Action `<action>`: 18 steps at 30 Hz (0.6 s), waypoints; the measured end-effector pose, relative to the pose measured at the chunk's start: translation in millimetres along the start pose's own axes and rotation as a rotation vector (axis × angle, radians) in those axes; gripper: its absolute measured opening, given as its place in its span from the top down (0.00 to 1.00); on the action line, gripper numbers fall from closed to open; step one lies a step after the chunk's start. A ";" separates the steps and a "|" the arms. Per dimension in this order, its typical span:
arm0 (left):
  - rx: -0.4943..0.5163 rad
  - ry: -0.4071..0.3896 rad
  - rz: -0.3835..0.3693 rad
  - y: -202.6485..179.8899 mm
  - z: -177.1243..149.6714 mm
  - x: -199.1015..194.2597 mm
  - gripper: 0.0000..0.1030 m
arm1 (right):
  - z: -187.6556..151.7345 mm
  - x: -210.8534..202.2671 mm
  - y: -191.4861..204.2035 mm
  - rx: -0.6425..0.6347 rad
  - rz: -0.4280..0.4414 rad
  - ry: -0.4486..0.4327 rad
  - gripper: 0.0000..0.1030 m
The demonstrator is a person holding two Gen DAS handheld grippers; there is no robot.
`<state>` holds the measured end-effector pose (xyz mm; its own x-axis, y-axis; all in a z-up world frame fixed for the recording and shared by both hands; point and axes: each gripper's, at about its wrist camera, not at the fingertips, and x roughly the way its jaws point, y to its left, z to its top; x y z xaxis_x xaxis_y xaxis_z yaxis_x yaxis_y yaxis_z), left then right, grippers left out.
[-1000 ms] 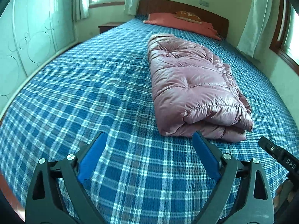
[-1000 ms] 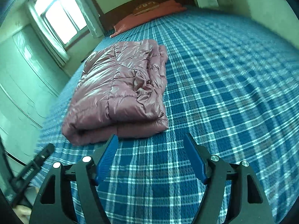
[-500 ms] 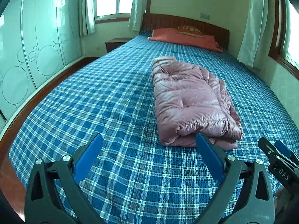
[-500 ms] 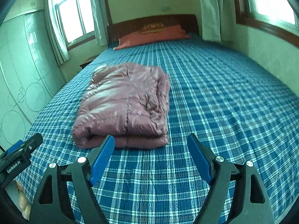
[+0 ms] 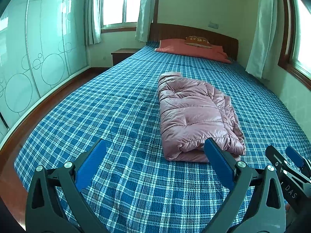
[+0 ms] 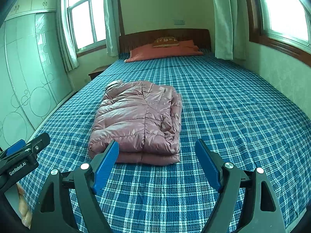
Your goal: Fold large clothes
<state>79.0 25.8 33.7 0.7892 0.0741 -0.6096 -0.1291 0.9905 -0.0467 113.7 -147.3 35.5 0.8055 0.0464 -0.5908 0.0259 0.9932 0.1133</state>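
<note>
Both tongs stand wide and hold nothing: your left tongs (image 5: 155, 155) hang above the near part of the bed, and your right tongs (image 6: 157, 153) sit beside them, likewise above bare cover. Ahead of you the pink puffer jacket (image 5: 194, 114) lies folded into a long bundle in the middle of the bed (image 6: 233, 104), its thick folded end facing you and its layered edges showing along its right side. By the look of it the fold is nearly or fully done, so if you want one more fold, come in low, pinch the near corners through all the layers rather than the top skin alone, and carry them up and over together; slick padded cloth of this kind will likely spring back, so press the crease down before you let go. If you judge it finished, leave it be and keep the tongs clear of the bundle. Under it, the blue checked cover is flat and smooth. A red pillow (image 6: 165, 51) lies at the wooden headboard (image 6: 165, 36), curtained windows stand on both sides, a wardrobe with frosted sliding doors (image 5: 38, 58) lines the left wall, and a small nightstand (image 5: 124, 55) sits by the head of the bed.
</note>
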 end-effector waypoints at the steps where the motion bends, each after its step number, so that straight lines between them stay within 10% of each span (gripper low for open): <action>1: 0.003 -0.002 0.002 -0.6 0.1 0.0 0.02 | -0.1 0.5 0.2 0.000 0.001 0.001 0.23; 18: 0.001 0.002 0.013 -1.8 -2.2 2.6 0.02 | -2.2 0.9 7.5 -0.008 0.010 0.000 0.23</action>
<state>80.0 23.9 30.4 0.7863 0.0863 -0.6118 -0.1383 0.9897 -0.0381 113.4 -139.6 34.0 0.8055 0.0559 -0.5899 0.0132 0.9936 0.1122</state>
